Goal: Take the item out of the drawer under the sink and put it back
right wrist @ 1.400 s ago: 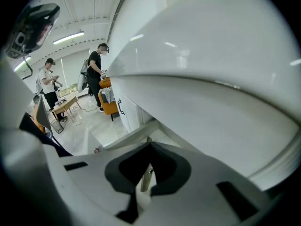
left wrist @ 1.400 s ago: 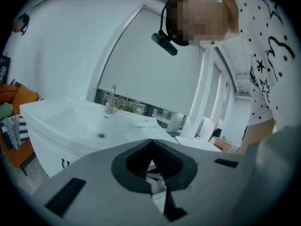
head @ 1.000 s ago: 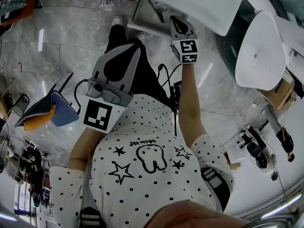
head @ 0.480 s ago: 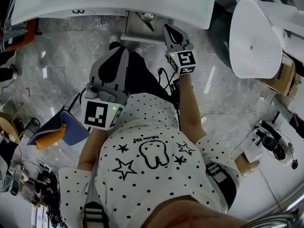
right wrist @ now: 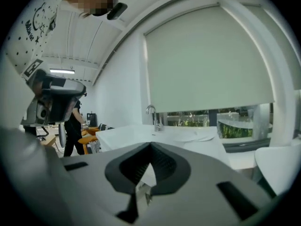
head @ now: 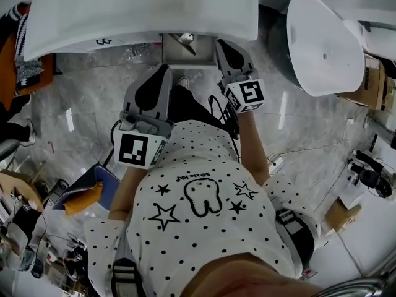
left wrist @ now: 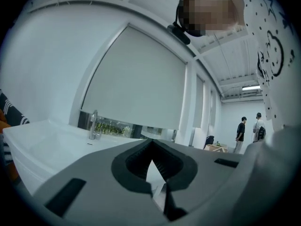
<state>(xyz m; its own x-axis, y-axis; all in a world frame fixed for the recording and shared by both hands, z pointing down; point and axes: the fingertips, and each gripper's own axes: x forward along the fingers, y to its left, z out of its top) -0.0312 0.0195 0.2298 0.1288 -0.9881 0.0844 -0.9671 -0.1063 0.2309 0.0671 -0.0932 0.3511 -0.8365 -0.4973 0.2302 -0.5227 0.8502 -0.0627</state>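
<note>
Left tongs (head: 164, 73) and right tongs (head: 221, 45) are both closed tip to tip and grip nothing, raised in front of the white sink (head: 142, 11). A small pale item (head: 186, 39) lies in the open drawer (head: 170, 51) beneath the sink's front edge, near the right tongs.

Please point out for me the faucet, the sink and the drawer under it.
faucet (right wrist: 156, 120): right gripper view, on its upright stem.
sink (head: 93, 17): head view, on the bare white basin.
drawer (head: 176, 55): head view, on its grey floor.
</note>
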